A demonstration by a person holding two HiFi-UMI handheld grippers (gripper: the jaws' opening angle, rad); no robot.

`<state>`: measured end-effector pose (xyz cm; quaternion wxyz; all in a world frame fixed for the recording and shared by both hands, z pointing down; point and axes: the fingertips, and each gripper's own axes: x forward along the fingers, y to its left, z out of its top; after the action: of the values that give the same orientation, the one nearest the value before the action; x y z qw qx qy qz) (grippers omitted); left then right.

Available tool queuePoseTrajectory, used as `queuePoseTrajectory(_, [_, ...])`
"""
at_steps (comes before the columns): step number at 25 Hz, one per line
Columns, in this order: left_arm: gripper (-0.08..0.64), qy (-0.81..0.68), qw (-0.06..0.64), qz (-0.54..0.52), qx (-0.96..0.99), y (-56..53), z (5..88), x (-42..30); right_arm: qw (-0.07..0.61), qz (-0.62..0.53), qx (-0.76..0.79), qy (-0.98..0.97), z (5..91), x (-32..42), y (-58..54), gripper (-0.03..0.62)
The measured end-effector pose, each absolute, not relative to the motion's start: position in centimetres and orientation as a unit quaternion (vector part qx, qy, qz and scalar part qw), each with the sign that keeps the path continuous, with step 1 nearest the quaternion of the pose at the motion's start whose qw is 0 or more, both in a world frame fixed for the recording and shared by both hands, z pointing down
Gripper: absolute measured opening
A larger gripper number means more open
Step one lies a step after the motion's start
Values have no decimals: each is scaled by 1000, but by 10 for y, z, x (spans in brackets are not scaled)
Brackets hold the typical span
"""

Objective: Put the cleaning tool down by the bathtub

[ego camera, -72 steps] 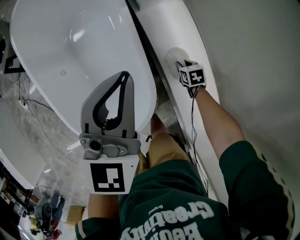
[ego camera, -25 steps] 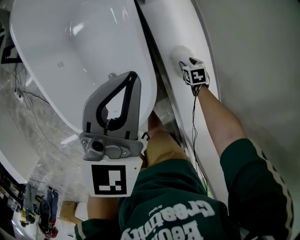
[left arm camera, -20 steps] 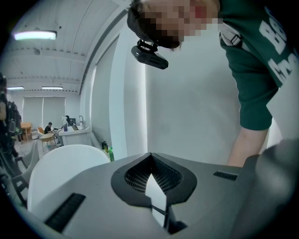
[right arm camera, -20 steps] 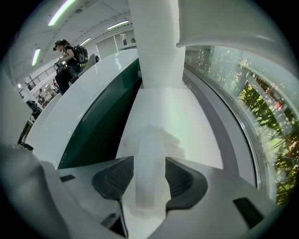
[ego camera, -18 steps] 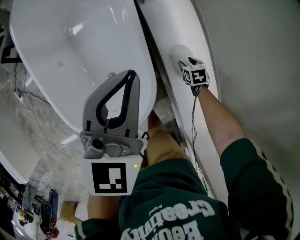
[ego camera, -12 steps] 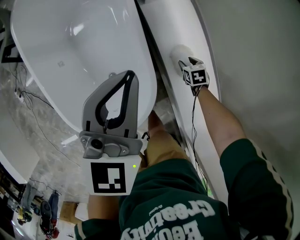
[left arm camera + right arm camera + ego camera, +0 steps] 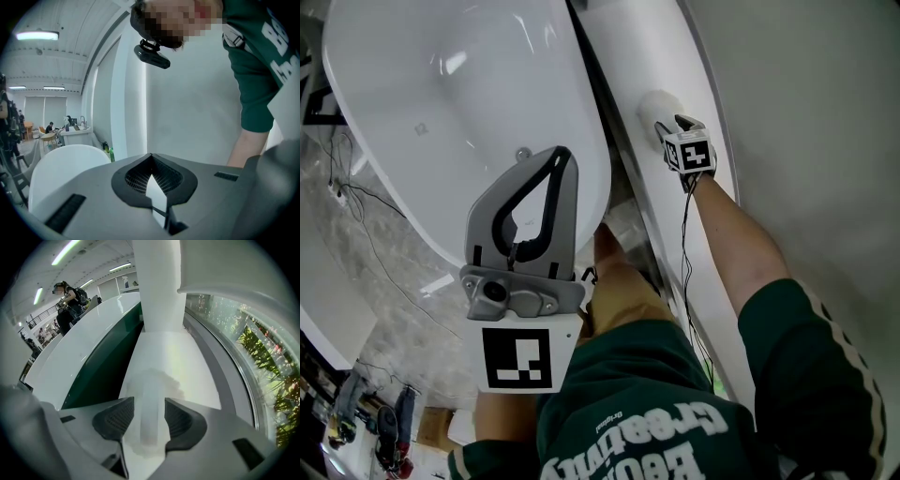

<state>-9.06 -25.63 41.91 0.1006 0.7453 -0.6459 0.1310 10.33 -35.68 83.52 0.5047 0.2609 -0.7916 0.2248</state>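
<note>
The white bathtub (image 7: 441, 94) fills the upper left of the head view. To its right, on a white ledge (image 7: 628, 47), lies a white fluffy cleaning tool (image 7: 654, 105). My right gripper (image 7: 673, 127) is shut on the tool; in the right gripper view its pads (image 7: 117, 418) flank the pale handle strip (image 7: 151, 423) of the tool (image 7: 150, 380), which rests on the ledge (image 7: 187, 366). My left gripper (image 7: 555, 155) hovers over the tub's near rim, shut and empty, its tips meeting (image 7: 151, 164).
A narrow dark gap (image 7: 614, 159) runs between tub and ledge. A grey wall (image 7: 806, 112) borders the ledge on the right. Cables (image 7: 366, 234) trail over the marble floor left of the tub. The person's knee (image 7: 623, 291) sits between the arms.
Since the earliest frame the right gripper and tool have edged slightly farther along the ledge. Over the last second almost nothing has moved; the left gripper stays put.
</note>
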Motion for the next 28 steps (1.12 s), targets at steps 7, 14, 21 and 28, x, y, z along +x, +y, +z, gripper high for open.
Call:
queuePoseTrajectory(7, [3, -647, 95, 126, 746, -247, 415, -85, 499, 215, 267, -796, 827, 104, -358, 207])
queuePoseTrajectory(14, [3, -651, 86, 120, 745, -234, 403, -82, 484, 198, 276, -807, 806, 101, -359, 207])
queuePoseTrajectory(21, [3, -646, 75, 111, 751, -214, 378, -82, 449, 184, 305, -820, 757, 100, -348, 207])
queuePoseTrajectory(28, [3, -637, 56, 106, 762, -191, 344, -87, 372, 195, 312, -852, 690, 78, -324, 210])
